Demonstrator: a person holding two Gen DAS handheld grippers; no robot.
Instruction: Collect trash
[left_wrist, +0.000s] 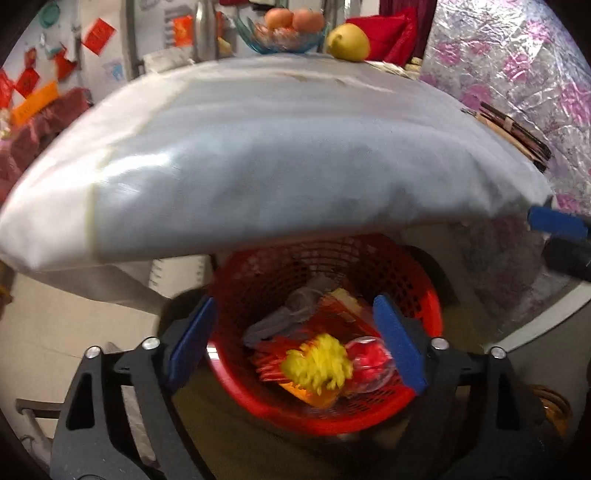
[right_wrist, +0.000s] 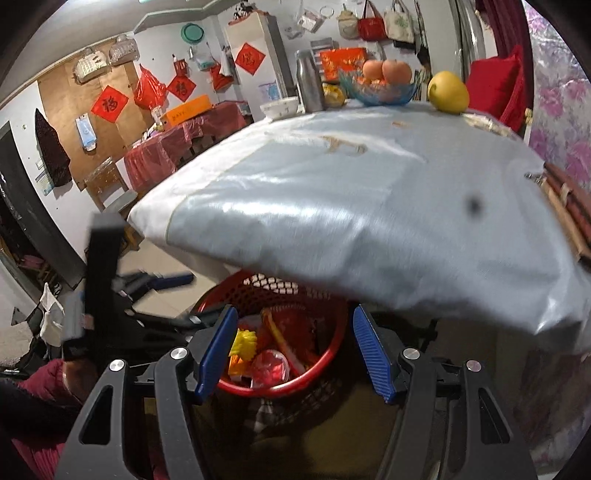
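Below, the items are listed as seen.

Red basket (left_wrist: 432, 295): an openwork plastic basket is set on the floor under the table's edge. Trash is held inside: a yellow frilly piece (left_wrist: 317, 363), a clear round container with red contents (left_wrist: 371, 363), red and orange wrappers (left_wrist: 332, 314) and a grey piece (left_wrist: 284, 314).

Left gripper (left_wrist: 299, 341): the blue pads are spread wide above the basket, with nothing pressed between them; the trash is seen past them, down in the basket.

Right gripper (right_wrist: 291, 356): the jaws are parted over the same basket, and nothing is gripped.

Table (right_wrist: 332, 206): it is draped in a pale blue cloth. At its far edge a glass bowl of fruit (right_wrist: 384, 83), a yellow fruit (right_wrist: 448, 92), a metal flask (right_wrist: 309, 83) and a white bowl (right_wrist: 279, 107) are placed.
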